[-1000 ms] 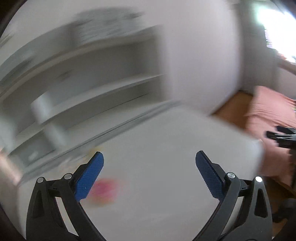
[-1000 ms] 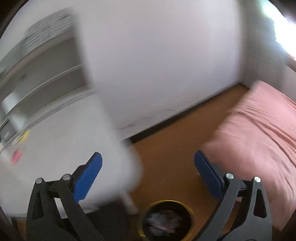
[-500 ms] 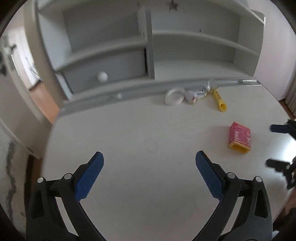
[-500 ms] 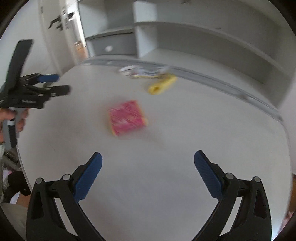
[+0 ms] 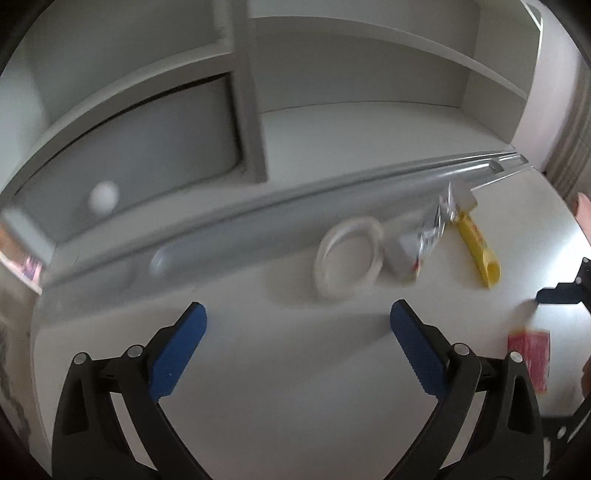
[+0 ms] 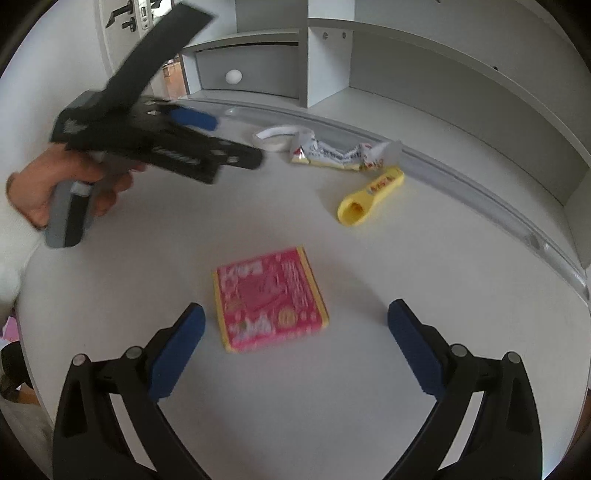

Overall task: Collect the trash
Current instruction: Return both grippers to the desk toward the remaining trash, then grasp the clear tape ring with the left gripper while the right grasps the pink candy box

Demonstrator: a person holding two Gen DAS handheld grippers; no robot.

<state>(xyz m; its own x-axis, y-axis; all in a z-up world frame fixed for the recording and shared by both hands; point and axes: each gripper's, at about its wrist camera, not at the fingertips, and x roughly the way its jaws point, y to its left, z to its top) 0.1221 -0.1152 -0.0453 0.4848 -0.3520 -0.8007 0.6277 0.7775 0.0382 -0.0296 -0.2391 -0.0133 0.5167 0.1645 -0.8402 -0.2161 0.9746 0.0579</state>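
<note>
A pink and yellow packet (image 6: 269, 299) lies flat on the white desk, just ahead of my right gripper (image 6: 293, 326), which is open and empty. The packet also shows at the right edge of the left wrist view (image 5: 530, 354). My left gripper (image 5: 297, 332) is open and empty, a short way before a white tape ring (image 5: 349, 256). A crumpled silver wrapper (image 5: 424, 236) and a yellow tube (image 5: 478, 251) lie right of the ring. In the right wrist view the wrapper (image 6: 336, 153), the tube (image 6: 369, 195) and the ring (image 6: 275, 134) lie beyond the packet, and the left gripper (image 6: 236, 140) hovers at upper left.
The white desk (image 6: 332, 387) has a rounded front edge. A grey rail (image 5: 258, 210) runs along its back, with grey shelves (image 5: 243, 92) and a white ball (image 5: 105, 195) behind. A door (image 6: 125, 22) stands at far left.
Both grippers swung from the room and floor to the desk, then moved closer. The left gripper closed in on the tape ring; the right gripper closed in on the pink packet.
</note>
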